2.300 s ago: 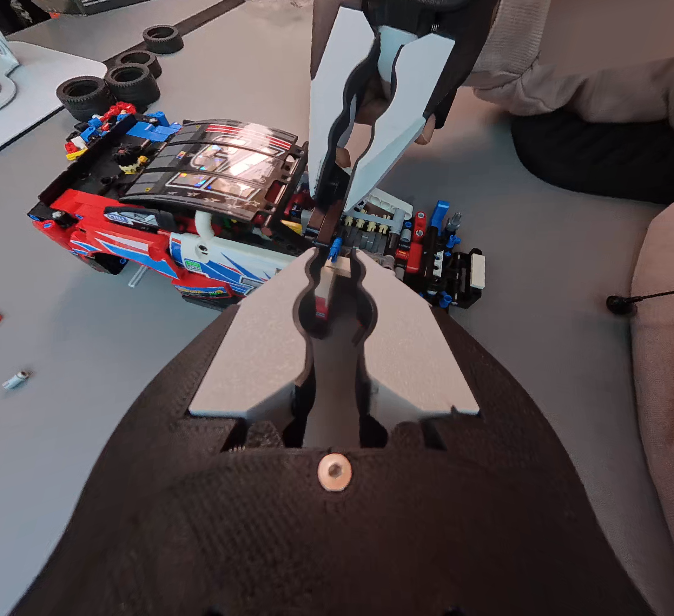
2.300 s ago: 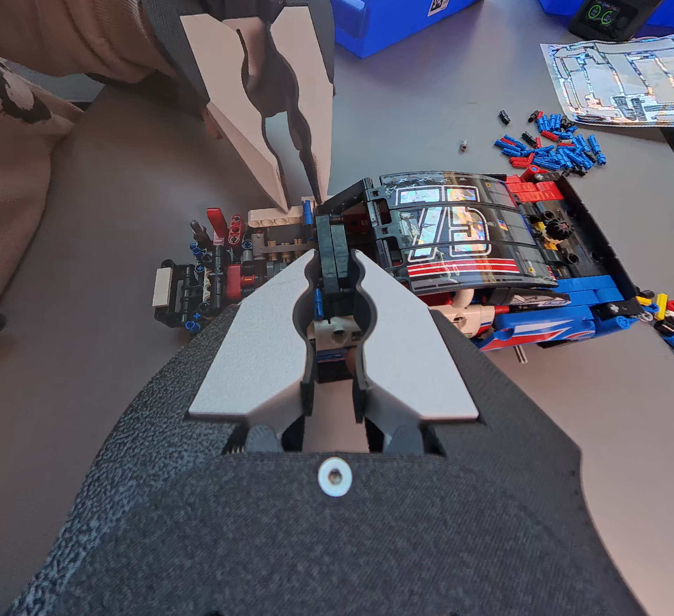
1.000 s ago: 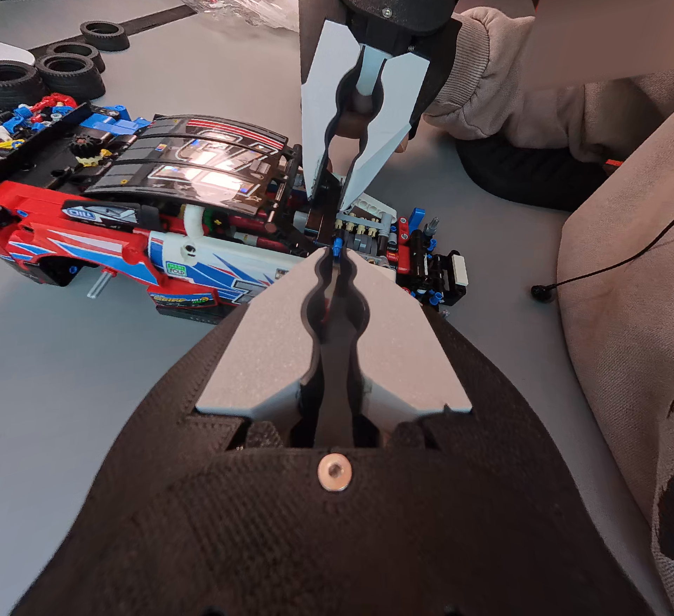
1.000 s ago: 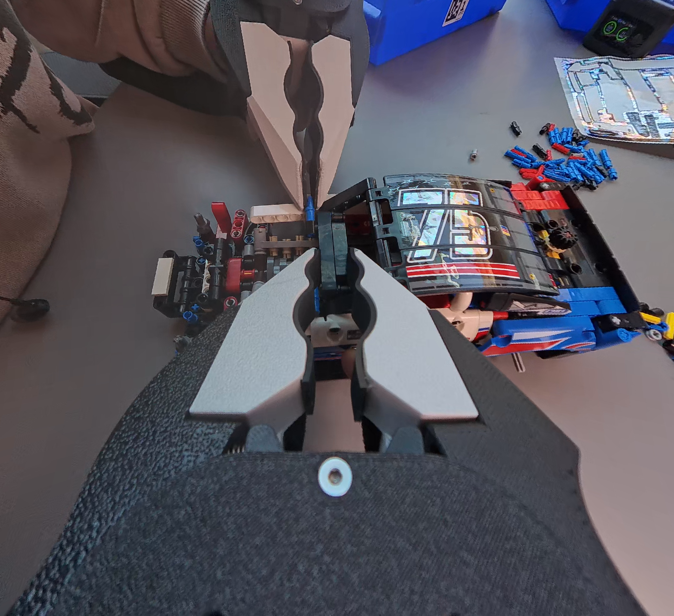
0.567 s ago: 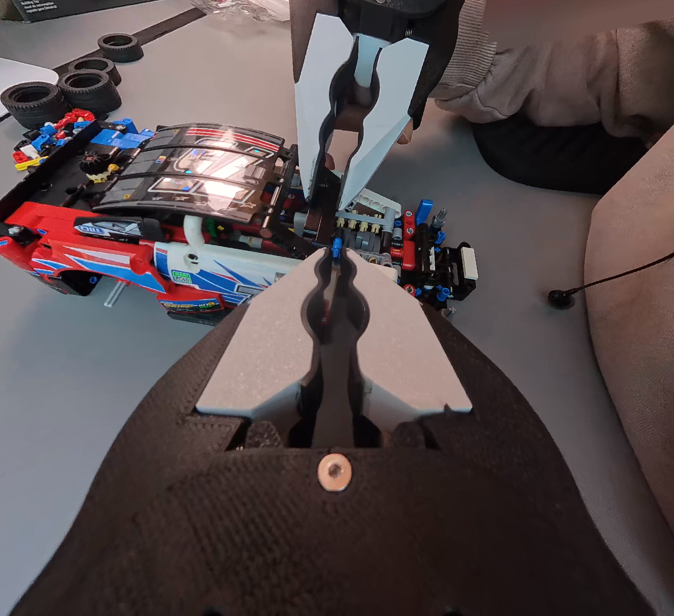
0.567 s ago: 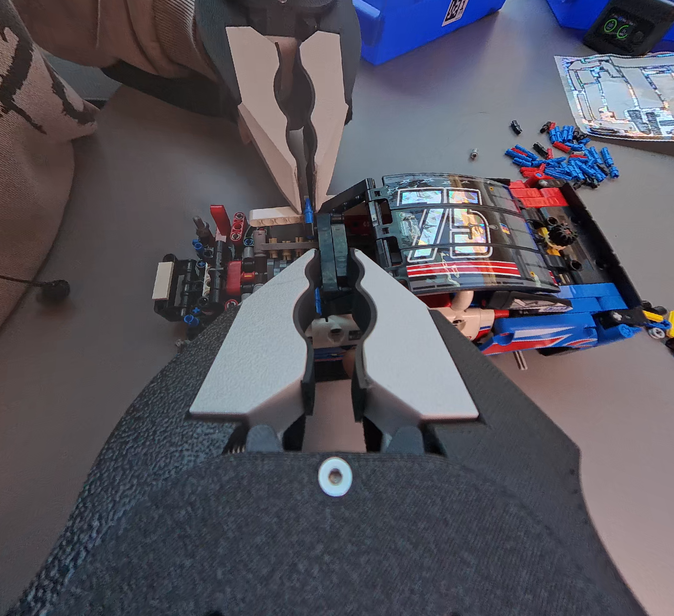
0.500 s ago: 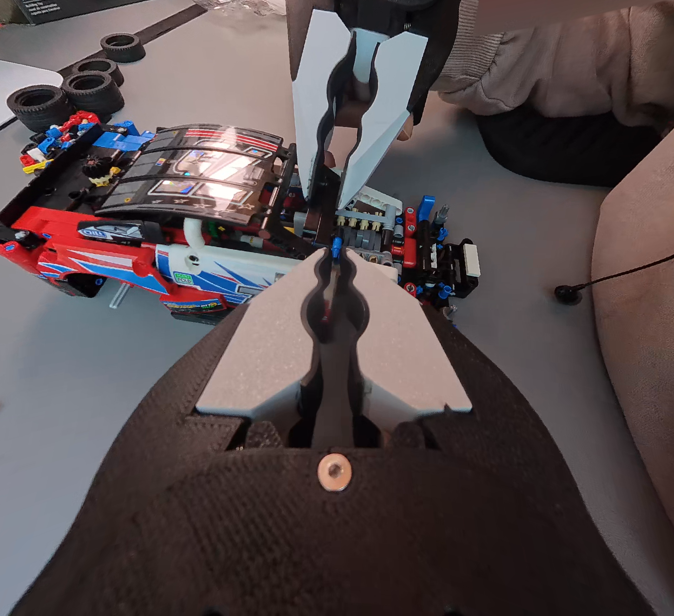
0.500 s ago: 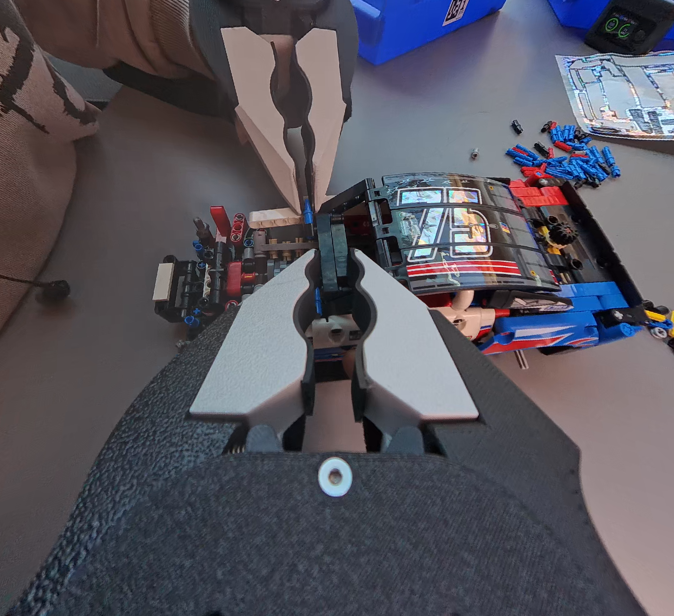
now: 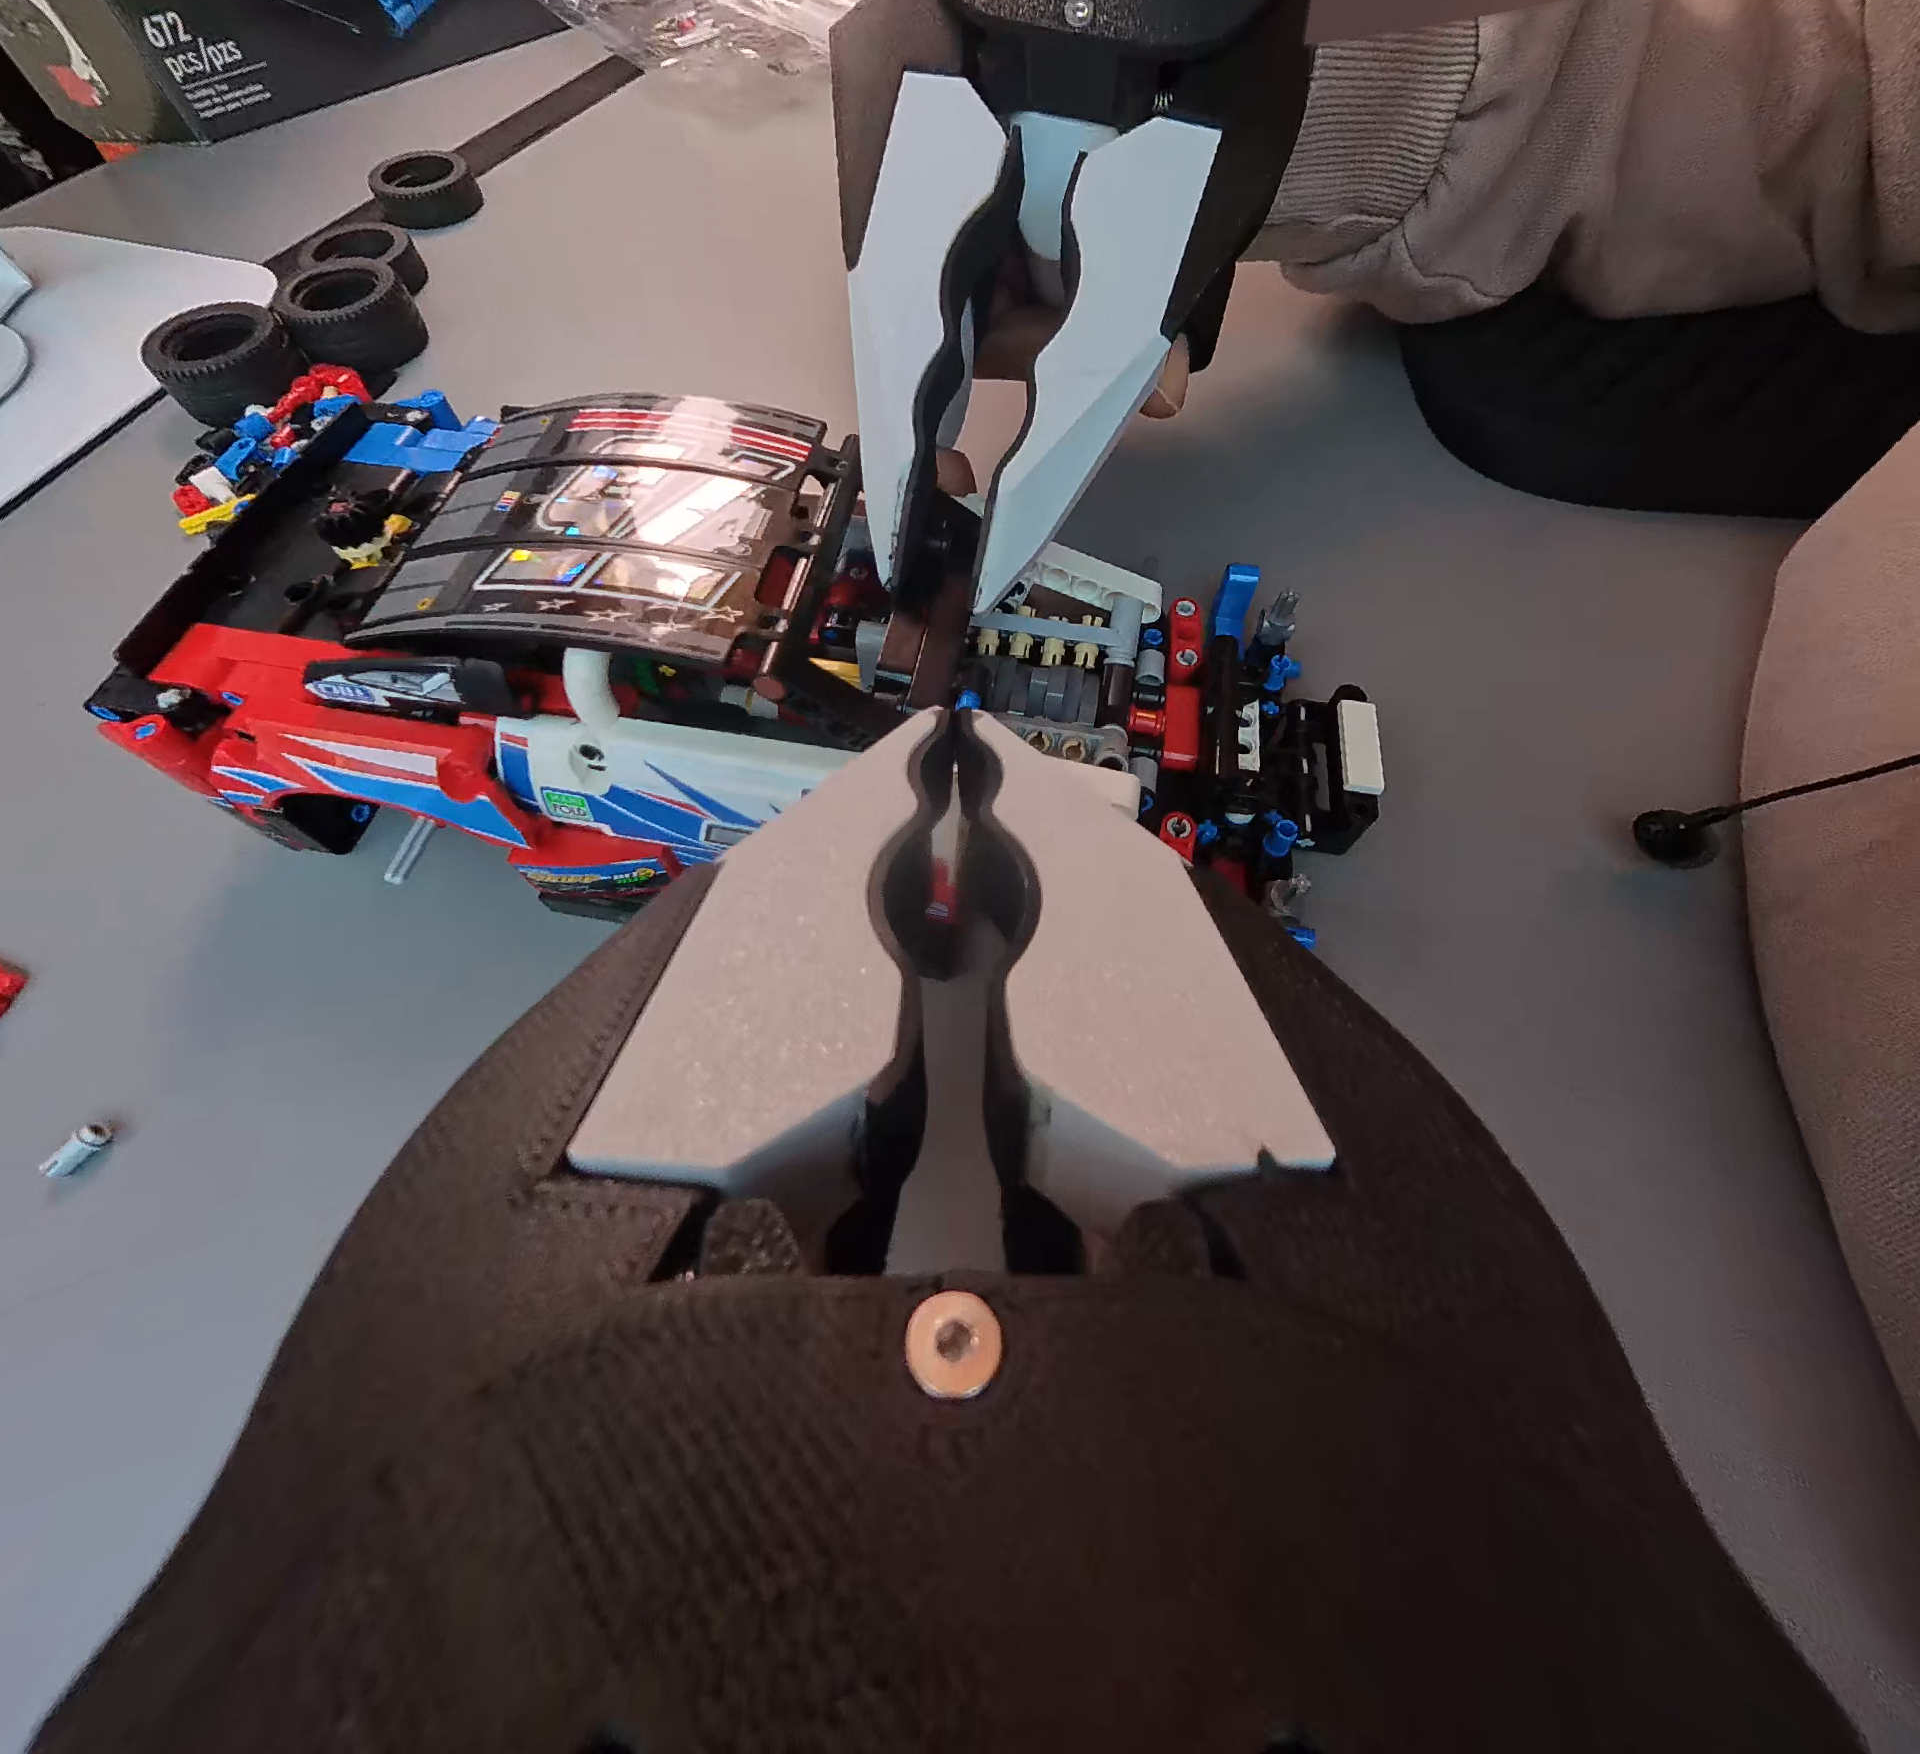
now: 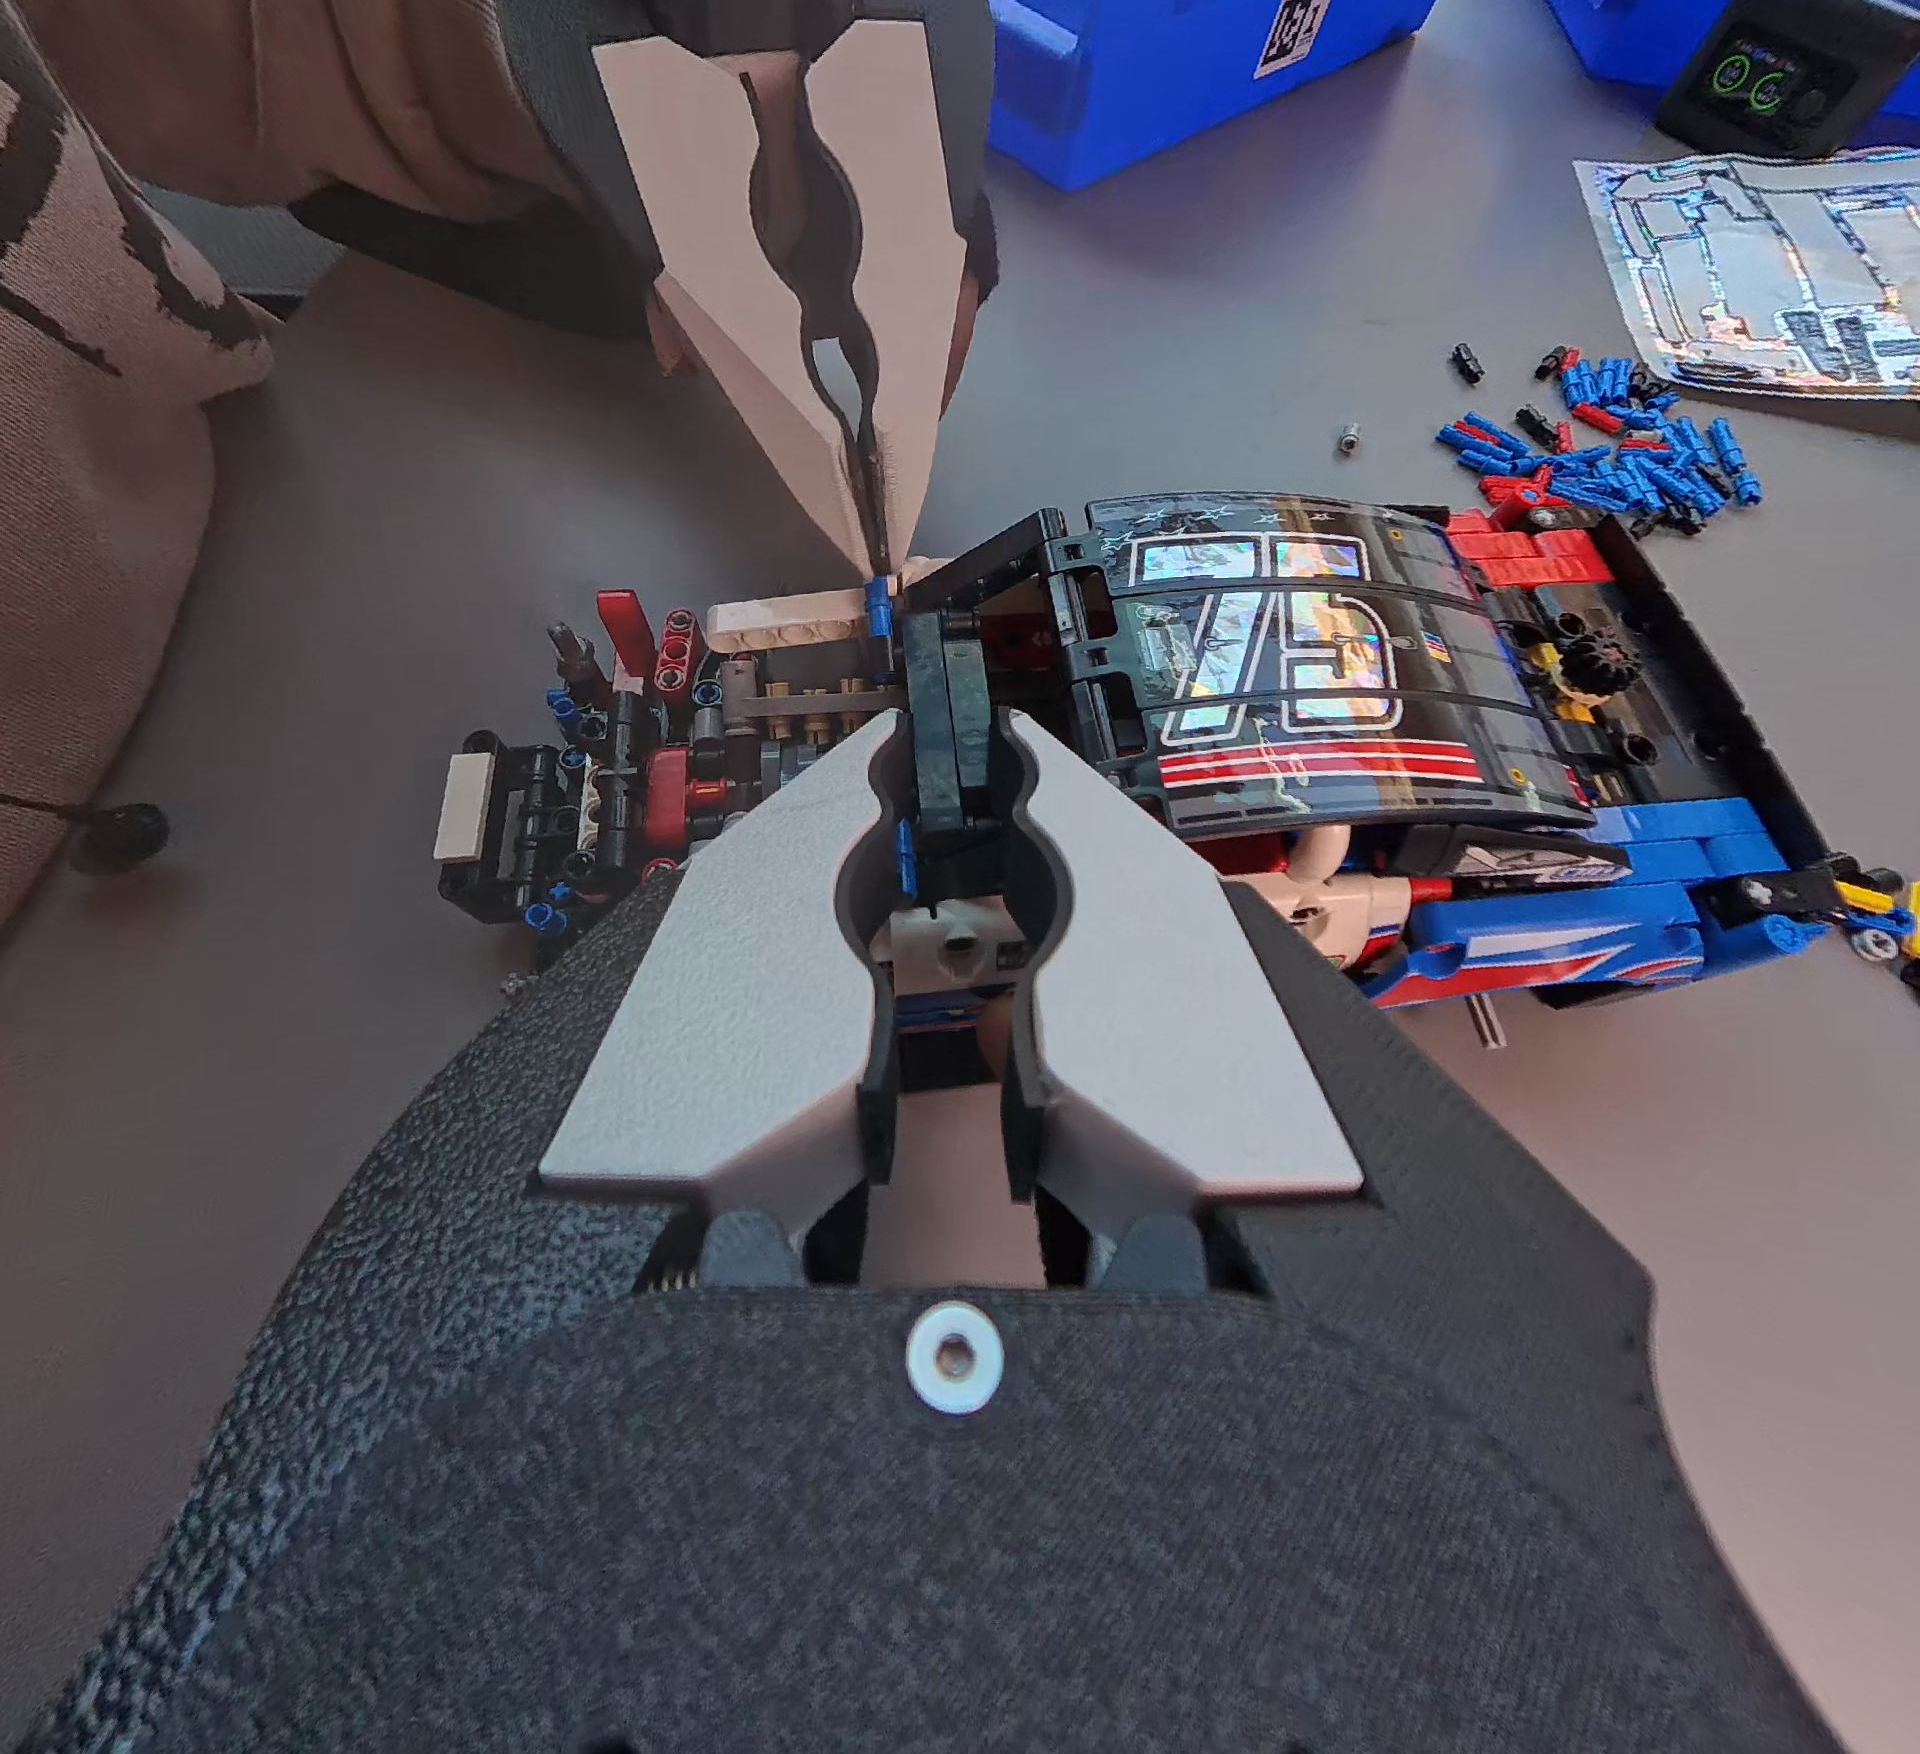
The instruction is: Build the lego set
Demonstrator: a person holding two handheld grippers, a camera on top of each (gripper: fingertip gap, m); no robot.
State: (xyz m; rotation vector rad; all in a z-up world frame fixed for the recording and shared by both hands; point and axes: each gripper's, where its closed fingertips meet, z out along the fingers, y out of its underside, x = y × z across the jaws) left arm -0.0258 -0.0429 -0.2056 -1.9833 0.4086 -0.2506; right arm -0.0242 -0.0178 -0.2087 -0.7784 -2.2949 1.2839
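The left gripper [image 9: 954,715] pinches a blue pin [image 10: 879,611]; the right gripper [image 10: 951,728] clamps the toy car's [image 9: 582,603] black panel [image 10: 948,717]. Four tyres [image 9: 312,307] lie far left, with open table [image 9: 260,1029] near left.

A plain grey tabletop [image 9: 1299,416] fills both views, lit perhaps by daylight from one side.

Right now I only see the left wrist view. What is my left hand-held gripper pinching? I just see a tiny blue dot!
Observer: The right wrist view shows the left hand-held gripper pinching a blue pin, upright beside a white beam.
Operator: Are there more pins?
Observer: Yes, a pile of blue pins lies beyond the lego car, near a sticker sheet.
Operator: And my other hand?
Observer: The right hand-held gripper clamps a black upright piece behind the roof.
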